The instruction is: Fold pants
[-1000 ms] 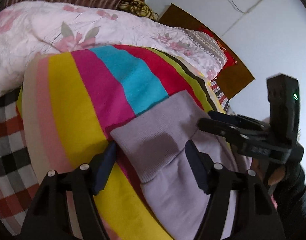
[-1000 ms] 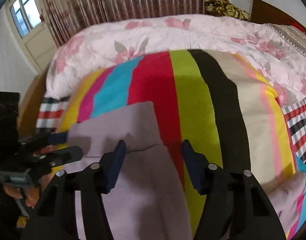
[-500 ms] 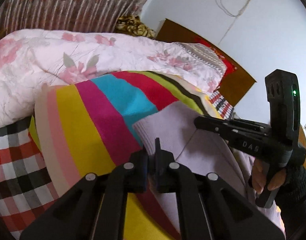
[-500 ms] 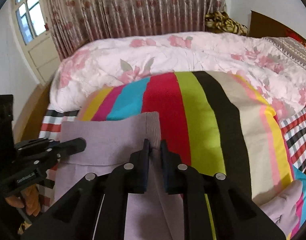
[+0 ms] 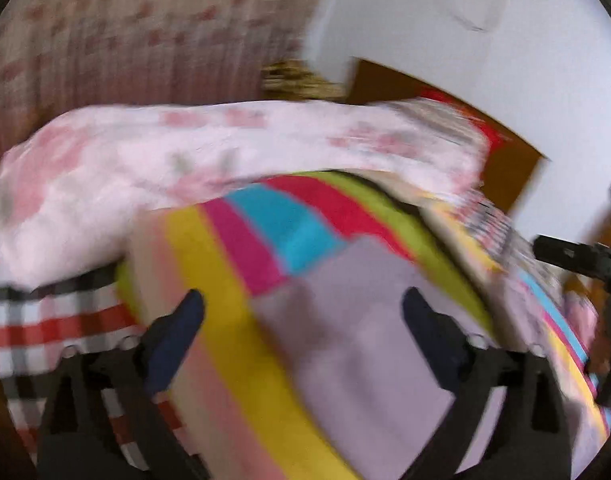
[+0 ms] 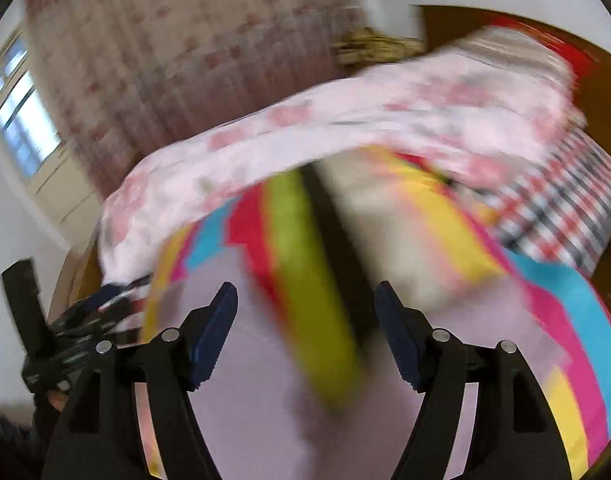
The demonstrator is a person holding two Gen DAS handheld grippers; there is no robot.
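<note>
left hand-held gripper (image 5: 303, 316): jaws just opened wide, nothing between pads; poised over pants (image 5: 357, 320), judged release after fold. right hand-held gripper (image 6: 305, 320): jaws just opened, partly spread, empty, likewise clear of cloth. pants: lilac, folded flat on striped blanket (image 5: 209, 280) on bed, near edge, laid flat so fold holds. floral quilt (image 5: 225, 148) behind. containers: none visible.
</note>
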